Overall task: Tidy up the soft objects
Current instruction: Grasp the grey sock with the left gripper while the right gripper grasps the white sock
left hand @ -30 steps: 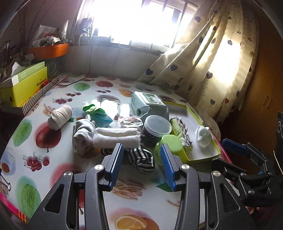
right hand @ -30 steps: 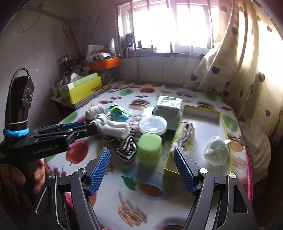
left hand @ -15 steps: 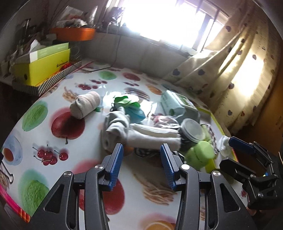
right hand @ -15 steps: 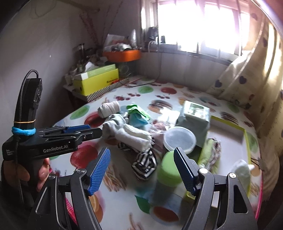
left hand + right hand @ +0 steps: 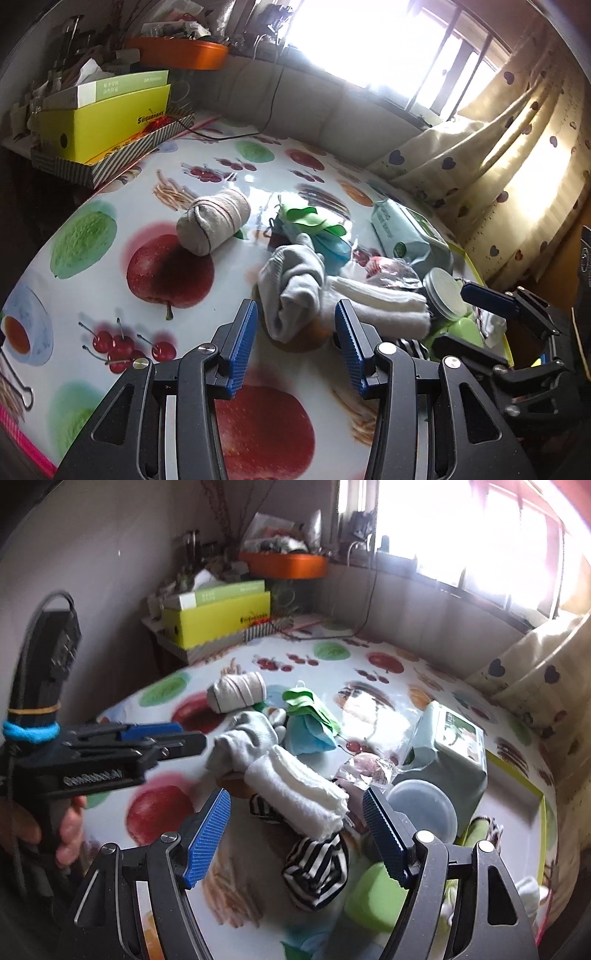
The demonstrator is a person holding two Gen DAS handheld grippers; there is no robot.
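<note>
Fruit-printed oilcloth covers the table [image 5: 110,236]. Nearest, the left gripper [image 5: 293,341] and right gripper [image 5: 295,834] hover with fingers apart, holding nothing. Just beyond lie grey socks [image 5: 295,291], a white towel [image 5: 299,794] and a striped sock [image 5: 317,871]; farther, toward the far left edge, a beige sock roll [image 5: 212,225].

Heaped mid-table: grey sock [image 5: 295,291] crumpled against white rolled sock [image 5: 384,302], striped black-and-white bundle [image 5: 317,871] just below, beige rolled sock [image 5: 212,225] lying apart, green-and-blue cloth [image 5: 310,720] behind.
</note>
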